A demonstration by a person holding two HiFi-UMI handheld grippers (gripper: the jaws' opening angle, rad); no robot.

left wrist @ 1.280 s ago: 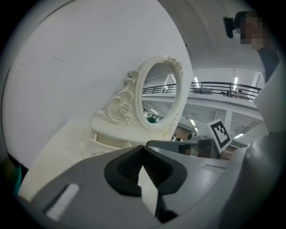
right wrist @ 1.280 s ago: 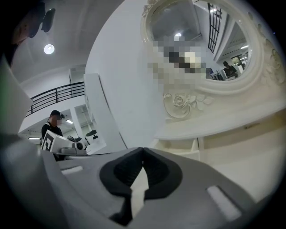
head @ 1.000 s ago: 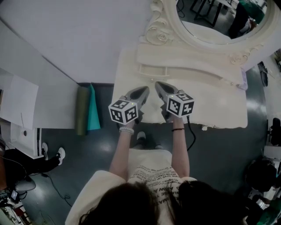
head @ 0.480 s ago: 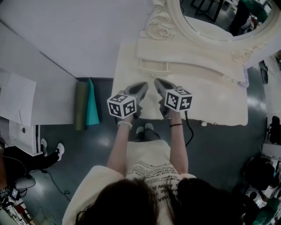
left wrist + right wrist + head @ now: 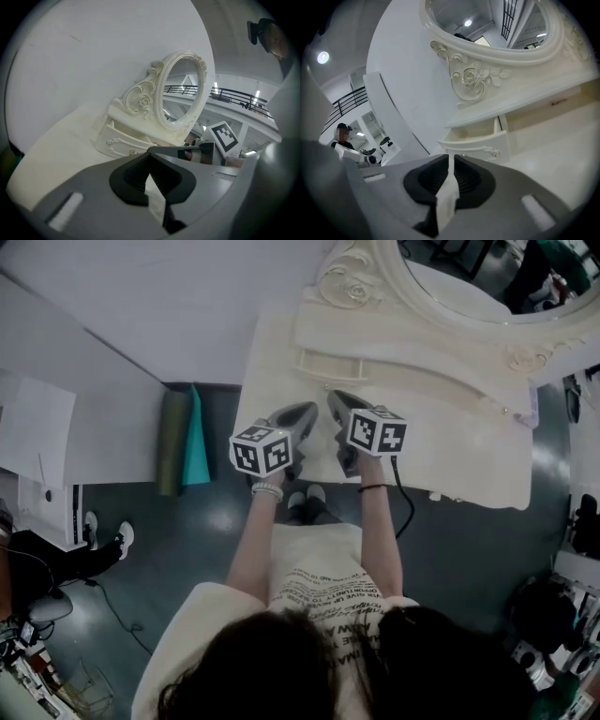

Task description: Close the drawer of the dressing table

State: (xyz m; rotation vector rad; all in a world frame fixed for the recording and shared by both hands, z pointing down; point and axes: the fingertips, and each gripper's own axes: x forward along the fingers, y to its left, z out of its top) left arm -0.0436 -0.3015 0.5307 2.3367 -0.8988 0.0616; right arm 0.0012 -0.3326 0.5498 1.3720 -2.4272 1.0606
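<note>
A cream dressing table [image 5: 450,456] carries an oval mirror [image 5: 469,306] on a carved base. The small drawer [image 5: 330,374] at the left of that base stands pulled out; it also shows as drawer [image 5: 123,140] and drawer [image 5: 480,140]. My left gripper [image 5: 309,411] hovers over the tabletop just short of the drawer, its jaws shut and empty, as the left gripper [image 5: 150,153] shows. Beside it, my right gripper [image 5: 332,399] points at the drawer front. The right gripper [image 5: 450,159] has a narrow slit between its opening jaws, with nothing in it.
A rolled olive mat [image 5: 174,442] and a teal roll [image 5: 195,448] stand on the dark floor left of the table. A white wall runs behind. A black cable [image 5: 405,507] hangs from my right gripper past the table's front edge. Shoes [image 5: 105,542] show far left.
Both grippers have sunk a little toward the tabletop, staying side by side in front of the drawer. The drawer stands pulled out as before.
</note>
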